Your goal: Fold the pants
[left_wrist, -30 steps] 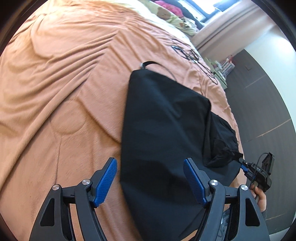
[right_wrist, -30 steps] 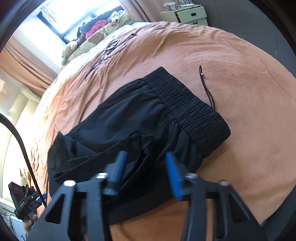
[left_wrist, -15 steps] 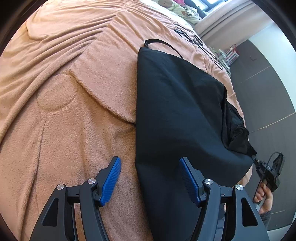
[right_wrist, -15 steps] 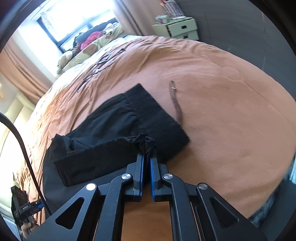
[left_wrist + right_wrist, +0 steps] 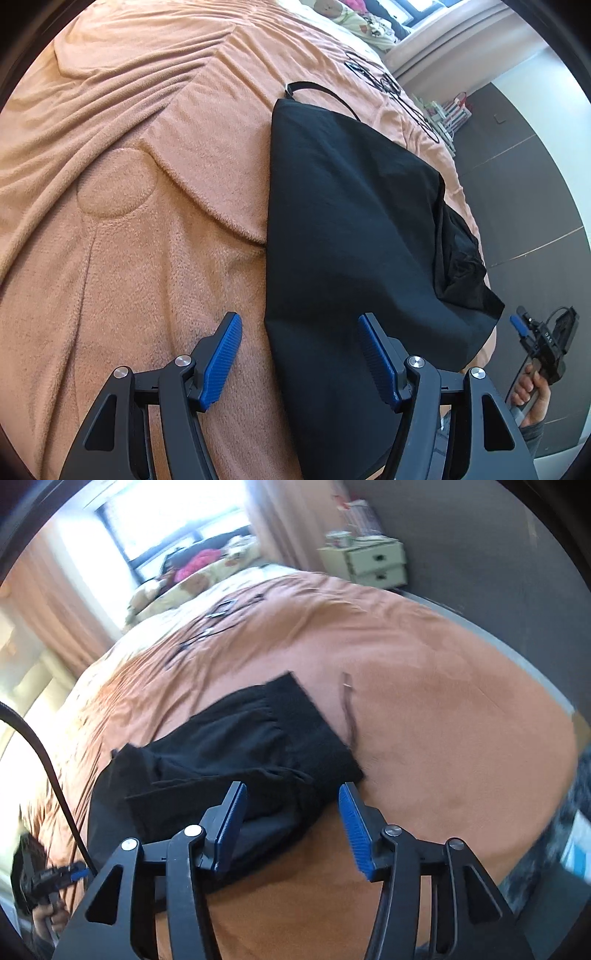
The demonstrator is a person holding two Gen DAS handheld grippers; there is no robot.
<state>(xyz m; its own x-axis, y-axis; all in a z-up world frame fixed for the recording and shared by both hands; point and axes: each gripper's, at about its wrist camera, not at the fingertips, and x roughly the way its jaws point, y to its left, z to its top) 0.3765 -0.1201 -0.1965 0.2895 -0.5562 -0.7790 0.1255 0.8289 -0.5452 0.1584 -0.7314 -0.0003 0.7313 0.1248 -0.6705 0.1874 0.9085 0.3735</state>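
Observation:
Black pants (image 5: 351, 229) lie folded on the orange blanket (image 5: 129, 184), with a black drawstring (image 5: 317, 90) looping out at the far end. My left gripper (image 5: 301, 354) hovers open over the near left edge of the pants, touching nothing. In the right wrist view the pants (image 5: 258, 746) show their gathered waistband (image 5: 314, 720) and the drawstring (image 5: 349, 709) beside it. My right gripper (image 5: 291, 823) is opening just above the near fold, and its pads are off the cloth. The right gripper (image 5: 517, 323) also shows in a hand past the pants' corner.
The bed's edge runs close to the pants on the right, with dark floor (image 5: 517, 177) beyond. Thin black cords (image 5: 388, 85) lie further up the blanket. Pillows and soft toys (image 5: 207, 565) sit by the window, and a cream drawer unit (image 5: 369, 561) stands by the wall.
My right gripper, shut on the pants' near fold half a second ago, has let go, spread its jaws and drawn back upward. The left gripper has stayed put and open.

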